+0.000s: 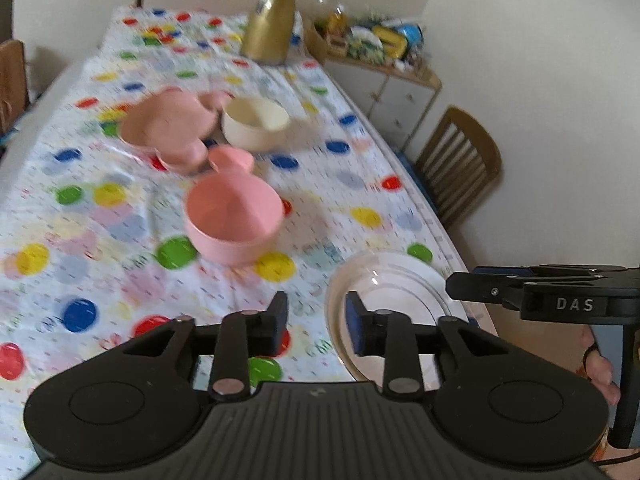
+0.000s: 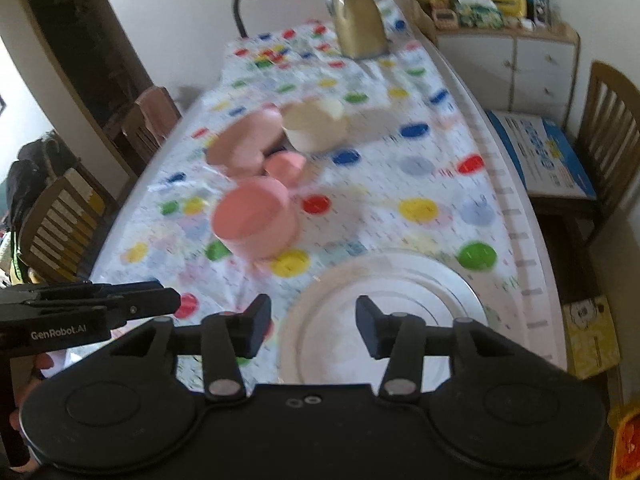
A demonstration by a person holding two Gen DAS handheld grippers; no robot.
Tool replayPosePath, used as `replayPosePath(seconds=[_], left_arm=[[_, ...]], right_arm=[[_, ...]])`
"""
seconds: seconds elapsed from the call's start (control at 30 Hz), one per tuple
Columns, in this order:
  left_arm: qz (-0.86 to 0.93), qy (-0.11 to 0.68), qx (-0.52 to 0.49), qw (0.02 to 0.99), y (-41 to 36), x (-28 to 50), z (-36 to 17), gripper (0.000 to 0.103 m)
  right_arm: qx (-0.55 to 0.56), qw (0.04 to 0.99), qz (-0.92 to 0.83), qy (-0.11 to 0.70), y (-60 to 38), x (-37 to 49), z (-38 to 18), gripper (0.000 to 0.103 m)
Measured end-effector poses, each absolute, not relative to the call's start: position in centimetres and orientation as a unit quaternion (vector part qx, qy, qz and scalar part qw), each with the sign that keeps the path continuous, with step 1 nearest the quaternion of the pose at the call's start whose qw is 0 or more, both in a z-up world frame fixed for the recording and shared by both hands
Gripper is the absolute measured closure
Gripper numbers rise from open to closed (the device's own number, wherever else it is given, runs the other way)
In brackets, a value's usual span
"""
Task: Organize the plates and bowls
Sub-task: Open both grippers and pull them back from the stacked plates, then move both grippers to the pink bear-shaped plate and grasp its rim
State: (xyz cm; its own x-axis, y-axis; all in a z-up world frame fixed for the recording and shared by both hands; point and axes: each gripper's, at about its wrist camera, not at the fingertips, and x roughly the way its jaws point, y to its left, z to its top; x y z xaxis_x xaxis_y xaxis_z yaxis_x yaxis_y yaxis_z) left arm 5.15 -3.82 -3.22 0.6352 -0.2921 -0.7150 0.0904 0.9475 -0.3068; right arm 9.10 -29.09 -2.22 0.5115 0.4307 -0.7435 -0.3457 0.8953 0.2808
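A white plate (image 1: pixel 394 288) lies at the near right of the table; it also shows in the right wrist view (image 2: pixel 384 304). A pink bowl (image 1: pixel 234 220) (image 2: pixel 256 222) stands mid-table. Behind it are a pink mouse-shaped plate (image 1: pixel 170 122) (image 2: pixel 244 142), a small pink piece (image 1: pixel 232 158) (image 2: pixel 286 164) and a cream bowl (image 1: pixel 256 122) (image 2: pixel 316 124). My left gripper (image 1: pixel 318 320) is open and empty above the plate's left rim. My right gripper (image 2: pixel 312 326) is open and empty over the plate's near left part.
The table wears a polka-dot cloth (image 1: pixel 80 216). A gold jug (image 1: pixel 270 26) (image 2: pixel 360 20) stands at the far end. Wooden chairs (image 1: pixel 460 164) (image 2: pixel 612 136) sit at the right side, one holding a blue box (image 2: pixel 540 152). A cluttered cabinet (image 2: pixel 508 40) is beyond.
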Motion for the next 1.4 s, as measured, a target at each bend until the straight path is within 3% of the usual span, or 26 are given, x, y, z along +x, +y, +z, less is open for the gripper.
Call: replayPosePath(seconds=[0.03, 0.1, 0.33, 0.53, 1.1, 1.4], left_arm=[[-0.099, 0.405, -0.124, 0.901, -3.3, 4.9, -2.8, 0.046], [-0.082, 0.383, -0.126, 0.911, -2.1, 4.3, -1.8, 0.032], [-0.042, 0.351, -0.131, 0.926, 1.6, 4.0, 0.1, 0.028], [-0.005, 0.339, -0.141, 0.93, 4.2, 5.7, 0.2, 0.024], [0.067, 0.367, -0.123, 0.919, 9.4, 17.7, -2.2, 0.021], [0.086, 0.4, -0.137, 0.902, 11.9, 24.8, -5.3, 0.021]], right_arm=[[0.047, 0.87, 0.227, 0.435, -28.6, 9.0, -1.7, 0.051], [0.042, 0.874, 0.235, 0.423, -27.7, 9.0, -0.9, 0.048], [0.021, 0.88, 0.255, 0.399, -24.1, 9.5, 0.8, 0.022], [-0.003, 0.885, 0.261, 0.386, -21.0, 11.5, 1.3, 0.006], [0.0, 0.864, 0.247, 0.44, -13.8, 24.4, -1.6, 0.005], [0.012, 0.849, 0.233, 0.474, -10.9, 31.0, -4.5, 0.011]])
